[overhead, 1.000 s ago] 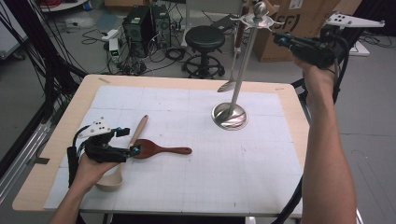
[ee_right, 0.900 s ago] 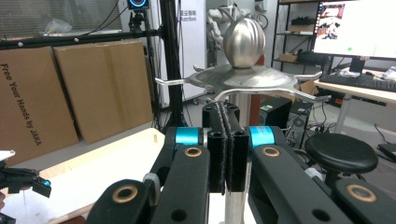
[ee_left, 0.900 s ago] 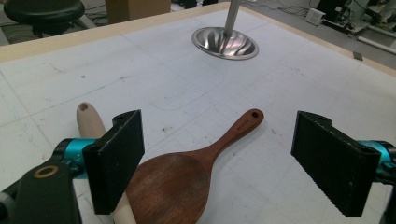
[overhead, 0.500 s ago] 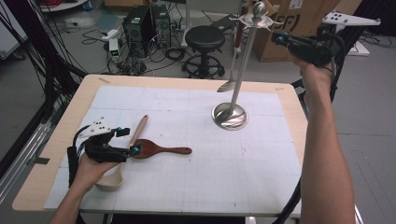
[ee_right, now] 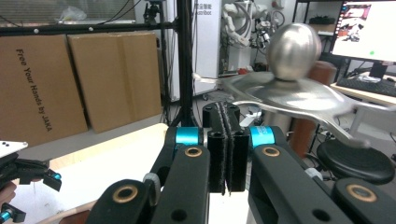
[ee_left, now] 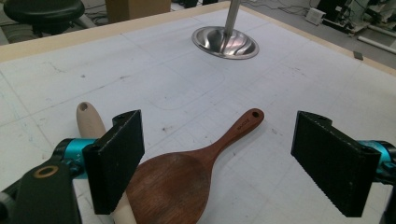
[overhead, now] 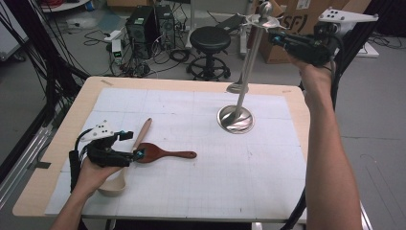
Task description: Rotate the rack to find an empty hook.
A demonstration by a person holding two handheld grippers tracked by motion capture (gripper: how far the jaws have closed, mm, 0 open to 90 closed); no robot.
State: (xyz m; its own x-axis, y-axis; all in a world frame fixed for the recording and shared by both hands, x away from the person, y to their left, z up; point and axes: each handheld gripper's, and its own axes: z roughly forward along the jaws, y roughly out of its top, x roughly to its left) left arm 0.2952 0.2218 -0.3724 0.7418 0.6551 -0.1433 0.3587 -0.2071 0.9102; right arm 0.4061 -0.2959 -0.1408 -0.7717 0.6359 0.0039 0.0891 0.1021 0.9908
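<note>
A metal utensil stand [overhead: 246, 72] rises from a round base [ee_left: 225, 42] at the table's far right. A metal spoon [overhead: 236, 88] hangs beside its pole. My right gripper [overhead: 274, 36] is held high, right next to the stand's hooked top and ball [ee_right: 293, 44]. Its jaws are pressed together [ee_right: 226, 114] and nothing shows between them. At the near left lie a dark wooden spoon [overhead: 163, 153] and a pale wooden spoon [overhead: 142, 129]. My left gripper [overhead: 133, 145] is open with its jaws either side of the dark spoon's bowl [ee_left: 177, 182]. The pale spoon's handle [ee_left: 88, 119] passes by one jaw.
A white gridded mat [overhead: 201, 191] covers the wooden table. Behind the table are a black stool [overhead: 210, 40], a computer tower [overhead: 143, 21] and floor cables. Cardboard boxes [ee_right: 70, 79] stand beyond the right gripper.
My right gripper has moved left and slightly up, closing in on the top of the stand. The left gripper and both wooden spoons have stayed put.
</note>
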